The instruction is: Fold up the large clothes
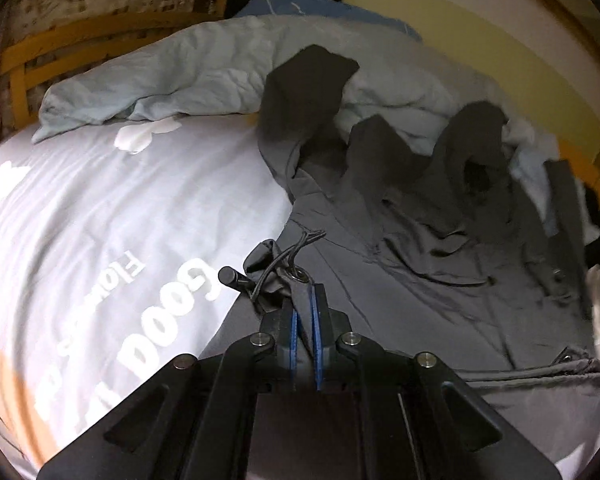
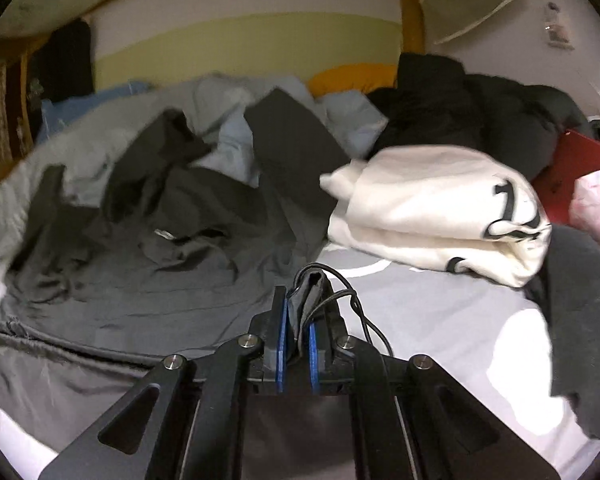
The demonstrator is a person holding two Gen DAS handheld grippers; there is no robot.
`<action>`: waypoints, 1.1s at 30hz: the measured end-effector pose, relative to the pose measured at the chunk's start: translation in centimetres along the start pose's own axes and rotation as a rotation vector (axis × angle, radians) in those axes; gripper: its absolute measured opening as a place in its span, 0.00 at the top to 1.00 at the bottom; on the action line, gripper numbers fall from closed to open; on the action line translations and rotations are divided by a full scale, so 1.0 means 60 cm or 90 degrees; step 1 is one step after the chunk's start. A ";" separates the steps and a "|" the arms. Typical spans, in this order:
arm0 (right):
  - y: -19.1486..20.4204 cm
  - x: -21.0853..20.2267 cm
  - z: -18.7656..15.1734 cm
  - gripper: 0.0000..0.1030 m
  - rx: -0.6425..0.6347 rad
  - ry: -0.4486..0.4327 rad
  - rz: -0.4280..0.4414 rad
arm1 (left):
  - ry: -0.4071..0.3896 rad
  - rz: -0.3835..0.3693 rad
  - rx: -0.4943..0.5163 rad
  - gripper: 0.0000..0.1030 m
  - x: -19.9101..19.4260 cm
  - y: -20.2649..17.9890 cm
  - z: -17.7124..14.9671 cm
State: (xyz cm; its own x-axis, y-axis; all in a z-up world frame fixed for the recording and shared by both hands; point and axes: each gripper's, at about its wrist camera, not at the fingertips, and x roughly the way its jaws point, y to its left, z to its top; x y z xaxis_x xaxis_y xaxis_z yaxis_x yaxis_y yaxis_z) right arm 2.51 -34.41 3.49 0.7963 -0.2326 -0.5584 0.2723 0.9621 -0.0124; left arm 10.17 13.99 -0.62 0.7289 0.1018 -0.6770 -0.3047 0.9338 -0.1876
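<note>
Step in hand, as judged from the scene: carrying the hem of the dark grey garment (image 1: 440, 280) across the bed (image 1: 80, 220) to make or square a fold. Both grippers are clamped on cloth at the near edge of the garment, one at each end of the hem. To do this well, hold both corners at equal height and equal tension so the hem stays straight; any slack between the two grips is likely to set a diagonal crease. Lay the far end down first, then lower the hem. Watch the drawcords: a loose cord can catch in the fingers on release.

The garment is large, thin and matte, probably a light jacket. It lies spread over the middle of the bed, rumpled toward the far edge, where parts of it stand up in dark peaks against the pale blue duvet (image 1: 160, 76). Its near hem is a channel with a metal eyelet (image 1: 300, 273).

A folded white top (image 2: 440, 208) sits just beside the garment toward the bed's right edge; keep the fold clear of it.

The left gripper (image 1: 305, 312) is closed on the hem corner beside the eyelet. The right gripper (image 2: 298, 320) is closed on the bunched opposite corner, with a black drawcord (image 2: 364, 312) looping out beside its fingers.
</note>
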 end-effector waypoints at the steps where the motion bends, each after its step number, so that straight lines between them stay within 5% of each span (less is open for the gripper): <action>1: 0.003 0.021 -0.002 0.93 0.001 0.012 -0.002 | 0.002 0.005 0.008 0.92 0.012 -0.003 -0.003; 9: 0.006 0.108 -0.027 0.91 0.006 0.067 0.021 | -0.027 0.068 0.087 0.84 0.036 -0.029 -0.016; 12: -0.006 0.091 -0.023 0.81 0.013 0.049 0.056 | -0.074 0.057 0.082 0.41 -0.004 -0.020 -0.018; 13: -0.007 0.077 -0.022 0.70 0.006 0.039 0.068 | -0.096 0.057 0.084 0.40 -0.025 -0.017 -0.020; 16: -0.019 0.027 -0.019 0.09 0.015 -0.015 0.093 | -0.149 0.070 0.122 0.29 -0.075 -0.022 -0.028; 19: -0.024 -0.013 -0.009 0.07 0.021 -0.049 0.103 | -0.216 0.039 0.137 0.17 -0.121 -0.027 -0.044; 22: -0.013 -0.034 -0.002 0.07 -0.007 -0.045 0.098 | -0.251 -0.041 0.175 0.13 -0.150 -0.046 -0.061; 25: 0.029 -0.047 -0.018 0.07 -0.114 -0.013 0.204 | -0.216 -0.136 0.256 0.12 -0.143 -0.085 -0.073; 27: 0.063 -0.040 -0.040 0.07 -0.192 0.036 0.290 | -0.149 -0.196 0.294 0.12 -0.119 -0.110 -0.079; 29: 0.097 -0.029 -0.068 0.07 -0.263 0.052 0.299 | -0.071 -0.222 0.325 0.12 -0.085 -0.132 -0.086; 33: 0.121 0.020 -0.098 0.07 -0.281 0.099 0.262 | 0.004 -0.120 0.317 0.10 -0.017 -0.135 -0.095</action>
State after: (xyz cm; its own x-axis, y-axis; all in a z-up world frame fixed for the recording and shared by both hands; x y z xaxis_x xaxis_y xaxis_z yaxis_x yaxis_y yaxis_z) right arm 2.28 -26.88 -2.15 0.6918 0.1615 -0.7038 -0.3159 0.9442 -0.0938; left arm 8.39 4.34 -2.48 0.7391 -0.0833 -0.6684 0.1597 0.9857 0.0537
